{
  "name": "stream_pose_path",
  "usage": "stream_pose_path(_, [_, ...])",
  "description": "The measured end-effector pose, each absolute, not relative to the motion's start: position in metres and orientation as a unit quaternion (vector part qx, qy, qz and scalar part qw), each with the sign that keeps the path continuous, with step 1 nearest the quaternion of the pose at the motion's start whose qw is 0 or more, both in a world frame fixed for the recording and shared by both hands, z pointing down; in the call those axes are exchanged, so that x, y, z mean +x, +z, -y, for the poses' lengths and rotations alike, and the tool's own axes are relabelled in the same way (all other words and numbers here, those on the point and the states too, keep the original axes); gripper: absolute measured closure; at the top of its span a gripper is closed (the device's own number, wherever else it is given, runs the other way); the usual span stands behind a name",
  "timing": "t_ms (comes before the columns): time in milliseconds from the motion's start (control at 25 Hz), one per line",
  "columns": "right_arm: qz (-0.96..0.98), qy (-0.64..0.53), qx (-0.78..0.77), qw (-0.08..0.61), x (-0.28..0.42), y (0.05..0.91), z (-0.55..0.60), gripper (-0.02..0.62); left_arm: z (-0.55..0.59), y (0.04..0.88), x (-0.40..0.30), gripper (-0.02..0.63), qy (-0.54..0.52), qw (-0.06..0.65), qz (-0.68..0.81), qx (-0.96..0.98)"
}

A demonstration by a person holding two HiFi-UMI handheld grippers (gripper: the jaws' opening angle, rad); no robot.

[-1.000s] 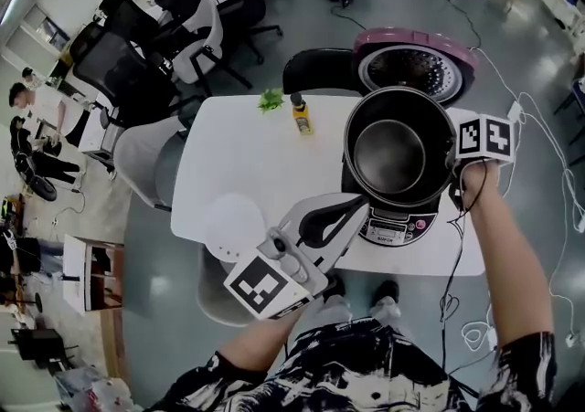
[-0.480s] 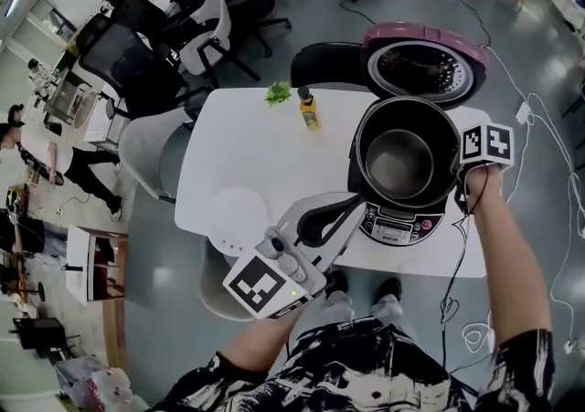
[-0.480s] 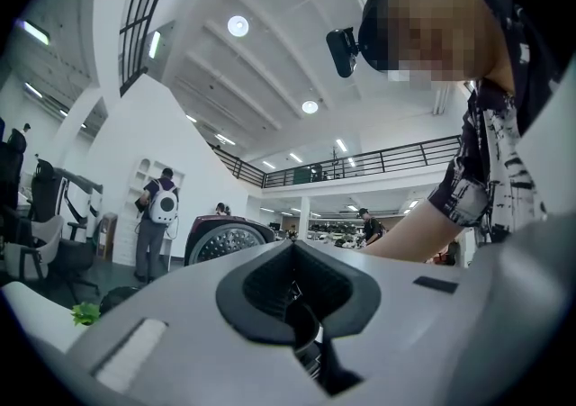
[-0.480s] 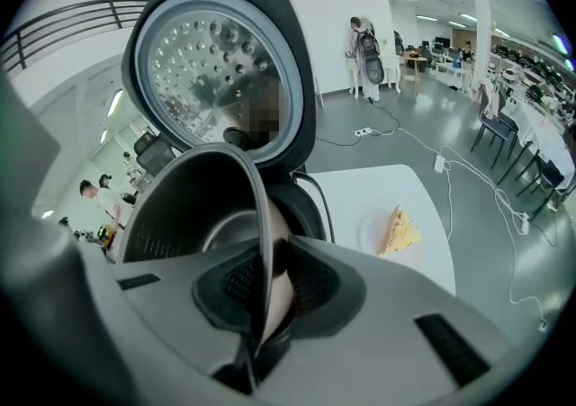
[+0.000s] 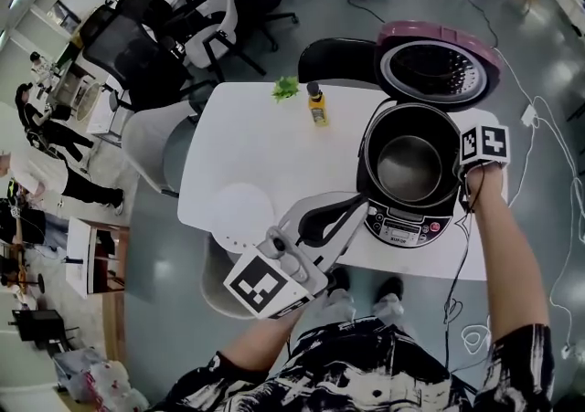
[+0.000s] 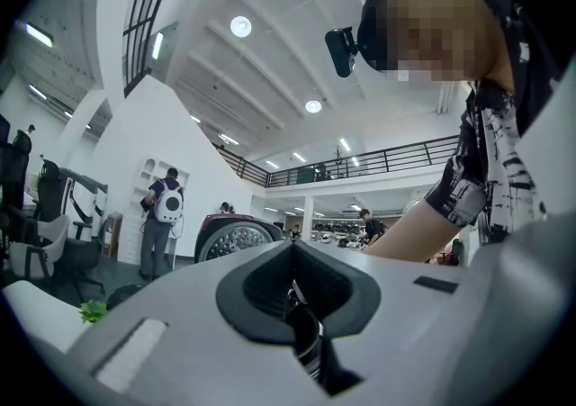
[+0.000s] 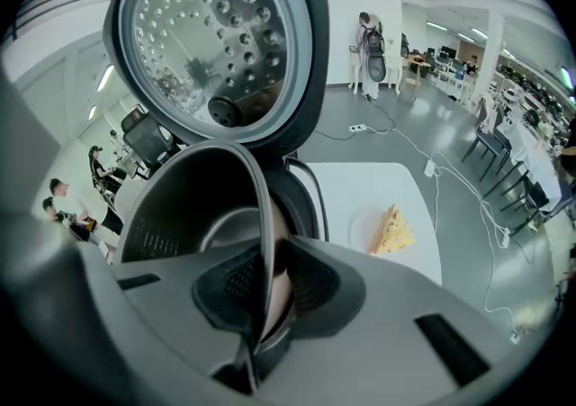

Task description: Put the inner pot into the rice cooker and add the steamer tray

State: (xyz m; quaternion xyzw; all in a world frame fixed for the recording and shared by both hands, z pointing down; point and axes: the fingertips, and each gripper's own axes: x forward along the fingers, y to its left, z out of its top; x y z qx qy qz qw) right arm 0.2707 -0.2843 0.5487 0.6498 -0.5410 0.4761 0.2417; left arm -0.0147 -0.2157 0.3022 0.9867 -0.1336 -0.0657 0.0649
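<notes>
One inner pot [image 5: 411, 163], rim pinched in the right gripper [image 7: 265, 278], sits at the mouth of the one rice cooker [image 5: 400, 229], frame right. The left gripper [image 6: 292, 247] is closed and empty. One steamer tray [image 5: 236, 214] lies lower left on the white table [image 5: 247, 145]. Grey floor, office chairs [image 5: 137, 45] upper left.

Table: white rounded tabletop [image 5: 256, 154] | right end: silver-grey rice cooker [image 5: 402, 227], maroon lid raised; dark round metal inner pot [image 5: 409, 163] in its mouth; right gripper [image 5: 462, 177] at pot's right rim | near-left: white round steamer tray [image 5: 239, 216]; left gripper [image 5: 352, 205] near the cooker's front | far edge: small yellow bottle [image 5: 317, 109], green leafy sprig [image 5: 286, 88]
</notes>
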Motion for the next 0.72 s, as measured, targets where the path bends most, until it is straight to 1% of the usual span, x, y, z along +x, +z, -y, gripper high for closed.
stream_pose_path(400, [0.516,0.47,0.665,0.266,0.272,0.575,0.283,0.567,0.223,0.308,-0.027,0.601,-0.064,0.065,0.144,0.985])
stream_pose_path(720, [0.515,0.447,0.651,0.333,0.271,0.572,0.281,0.566,0.224,0.301,-0.029,0.601,-0.072,0.065,0.144,0.985])
